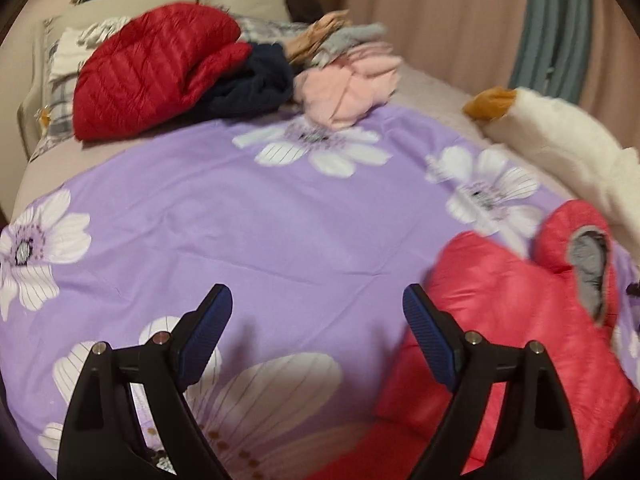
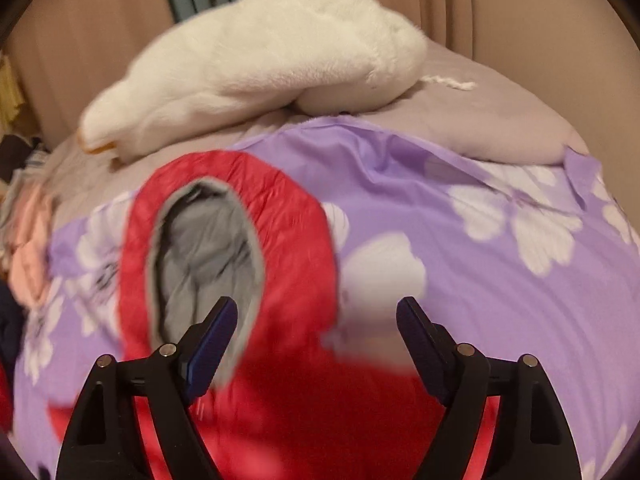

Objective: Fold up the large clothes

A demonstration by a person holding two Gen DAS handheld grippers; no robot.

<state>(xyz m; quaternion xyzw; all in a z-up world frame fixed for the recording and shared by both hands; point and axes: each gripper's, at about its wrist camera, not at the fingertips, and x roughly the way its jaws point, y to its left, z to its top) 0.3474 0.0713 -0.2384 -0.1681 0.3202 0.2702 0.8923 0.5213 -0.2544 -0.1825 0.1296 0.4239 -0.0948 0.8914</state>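
A: Red and puffy, that jacket (image 2: 296, 240) lies on the lilac flowered sheet (image 1: 248, 216), hood uppermost with the grey lining (image 2: 208, 256) gaping open. Is either tool holding it?

B: No. The left gripper (image 1: 318, 332) has its fingers (image 1: 208, 328) spread wide over bare sheet, nothing between them; the jacket sits just to that tool's right, its edge passing behind the right-hand finger. The right gripper (image 2: 316, 336) is equally wide, hanging over the jacket's body just below the hood, pads clear of the fabric

A: Why spread on the sheet at all?

B: My guess is the sheet gives a flat, clean field on the bed, so the garment can be laid out before folding. The hood at the far end suggests the body runs back toward the person, where both tools can reach it

A: And the heap at the back?

B: A darker red quilted jacket (image 1: 156, 64), something navy (image 1: 248, 84) and pink pieces (image 1: 348, 88) sit bunched near the pillows, well apart from the working area; probably waiting their turn or already dealt with, I cannot tell which. The white plush goose (image 2: 256, 60) lies along the bed's edge beyond the hood, out of the way

A: So how far along?

B: Early, I judge: the jacket looks rumpled, not squared
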